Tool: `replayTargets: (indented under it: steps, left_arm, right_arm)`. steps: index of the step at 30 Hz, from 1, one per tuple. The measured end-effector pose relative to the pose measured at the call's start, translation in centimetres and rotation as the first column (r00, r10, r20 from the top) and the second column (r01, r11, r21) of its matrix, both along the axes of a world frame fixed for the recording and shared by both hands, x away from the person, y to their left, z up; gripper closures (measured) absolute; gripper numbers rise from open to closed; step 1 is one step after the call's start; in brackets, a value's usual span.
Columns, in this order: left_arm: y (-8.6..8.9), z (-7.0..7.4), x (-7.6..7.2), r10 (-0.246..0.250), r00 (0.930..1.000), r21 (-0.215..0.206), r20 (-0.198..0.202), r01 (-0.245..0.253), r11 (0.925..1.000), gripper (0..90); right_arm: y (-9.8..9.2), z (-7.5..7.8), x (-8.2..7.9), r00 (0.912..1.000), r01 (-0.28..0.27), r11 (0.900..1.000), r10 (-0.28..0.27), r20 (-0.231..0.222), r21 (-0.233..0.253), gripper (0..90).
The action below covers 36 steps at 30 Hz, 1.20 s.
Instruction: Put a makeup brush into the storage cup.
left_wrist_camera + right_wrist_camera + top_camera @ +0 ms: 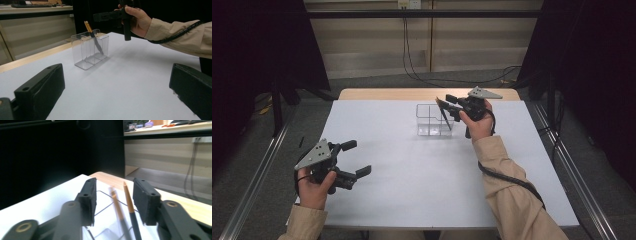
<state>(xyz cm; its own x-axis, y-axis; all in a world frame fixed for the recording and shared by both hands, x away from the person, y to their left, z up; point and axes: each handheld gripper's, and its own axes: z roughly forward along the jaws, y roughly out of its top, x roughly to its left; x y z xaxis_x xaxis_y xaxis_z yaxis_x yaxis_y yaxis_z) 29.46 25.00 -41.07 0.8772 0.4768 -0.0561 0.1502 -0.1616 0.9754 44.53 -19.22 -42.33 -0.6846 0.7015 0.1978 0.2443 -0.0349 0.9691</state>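
A clear plastic holder (432,121) with compartments stands at the far middle of the white table (412,175). Two dark brushes with orange ends (443,112) lean in its right compartment, tilted toward the far left. My right gripper (451,106) hovers open at the holder's right, level with the brush tops. In the right gripper view the orange ends (128,198) stand between the spread jaws of the right gripper (116,200), one end blurred, neither pinched. My left gripper (353,159) is open and empty at the near left. The left gripper view shows the holder (87,51) and the brushes (93,35) beyond the left gripper (116,93).
A wooden strip (377,93) edges the table's far side. Metal rails (257,175) run along the floor on both sides. Cables (422,77) trail on the floor behind, and dark curtains (257,45) hang at left and right.
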Motion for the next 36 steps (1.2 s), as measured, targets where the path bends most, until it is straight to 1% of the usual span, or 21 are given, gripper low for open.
replayTargets:
  steps: [1,3,4,5,7,8,9,10,12,13,14,19,23,26,31,32,35,36]
  left_arm:
    - [0.0,0.0,0.0,-0.001,1.0000,-0.001,0.000,0.001,1.0000,0.0]
    - [0.0,0.0,0.0,0.000,1.0000,0.001,0.000,0.000,1.0000,0.0]
    - [0.0,0.0,0.0,0.000,1.0000,0.001,-0.001,0.000,1.0000,0.0]
    - [-0.1,0.0,0.0,0.001,1.0000,0.003,0.000,-0.001,1.0000,0.1]
    - [-0.1,0.1,0.0,-0.001,1.0000,0.004,0.004,0.001,1.0000,0.1]
    - [-0.2,0.1,0.0,-0.001,1.0000,0.002,0.003,0.001,1.0000,0.0]
    - [-0.2,0.1,0.0,-0.001,1.0000,0.001,0.003,0.001,1.0000,0.0]
    - [-0.2,0.1,0.0,-0.002,1.0000,0.004,0.005,0.002,1.0000,0.0]
    - [-0.3,0.1,0.1,-0.004,1.0000,0.005,0.005,0.004,1.0000,0.0]
    - [-0.3,0.1,0.1,-0.005,1.0000,0.004,0.004,0.005,1.0000,0.0]
    - [-0.4,0.1,0.1,-0.008,1.0000,0.004,0.003,0.008,1.0000,0.0]
    - [-0.5,0.1,0.2,-0.010,0.9999,0.003,0.004,0.010,0.9999,0.0]
    - [-0.5,0.2,0.1,-0.008,1.0000,0.003,0.005,0.008,1.0000,0.0]
    - [-0.5,0.1,0.1,-0.009,1.0000,0.004,0.002,0.009,1.0000,0.0]
    - [-0.7,0.2,0.3,-0.014,0.9999,-0.002,0.009,0.014,0.9999,0.0]
    - [-0.8,0.2,0.4,-0.014,0.9999,0.001,0.009,0.014,0.9999,0.0]
    - [-0.8,0.1,0.5,-0.018,0.9998,0.009,0.006,0.018,0.9998,0.0]
    - [-0.8,0.1,0.5,-0.017,0.9998,0.005,0.004,0.017,0.9998,0.0]
  right_arm:
    - [0.0,0.0,0.0,1.0000,-0.006,1.000,0.006,-0.005,0.009,46.0]
    - [-0.1,0.1,-0.1,1.0000,0.001,1.000,-0.001,0.000,0.008,41.2]
    - [-0.2,0.2,-0.2,0.9999,0.008,1.000,-0.008,0.005,-0.003,39.4]
    - [-0.3,0.3,-0.3,1.0000,0.005,1.000,-0.005,0.002,0.002,35.6]
    - [-0.3,0.4,-0.4,1.0000,0.002,1.000,-0.002,0.002,0.002,34.7]
    - [-0.4,0.4,-0.4,0.9999,0.008,1.000,-0.008,0.010,-0.006,33.0]
    - [-0.4,0.5,-0.5,0.9999,0.009,1.000,-0.009,0.008,-0.010,31.2]
    - [-0.5,0.7,-0.7,0.9997,0.016,1.000,-0.016,0.016,-0.026,28.9]
    - [-0.5,0.8,-0.7,0.9998,0.009,1.000,-0.009,0.016,-0.022,28.5]
    - [-0.7,1.0,-0.9,0.9996,0.014,0.999,-0.013,0.024,-0.029,27.0]
    - [-0.7,1.0,-1.0,0.9997,0.006,1.000,-0.006,0.024,-0.029,26.6]
    - [-1.0,1.1,-1.3,0.9997,0.004,0.999,-0.003,0.024,-0.044,24.6]
    - [-1.2,1.1,-1.6,0.9997,0.000,0.999,0.001,0.025,-0.041,22.4]
    - [-1.4,1.2,-2.0,0.9994,-0.005,0.998,0.007,0.033,-0.057,21.1]
    - [-1.5,1.2,-2.4,0.9995,-0.007,0.998,0.009,0.031,-0.064,19.9]
    - [-1.5,1.2,-2.7,0.9994,-0.007,0.997,0.009,0.032,-0.080,19.8]
    - [-1.7,1.3,-2.9,0.9994,-0.008,0.996,0.011,0.033,-0.091,19.1]
    - [-1.7,1.3,-3.0,0.9993,-0.009,0.996,0.013,0.035,-0.092,18.9]
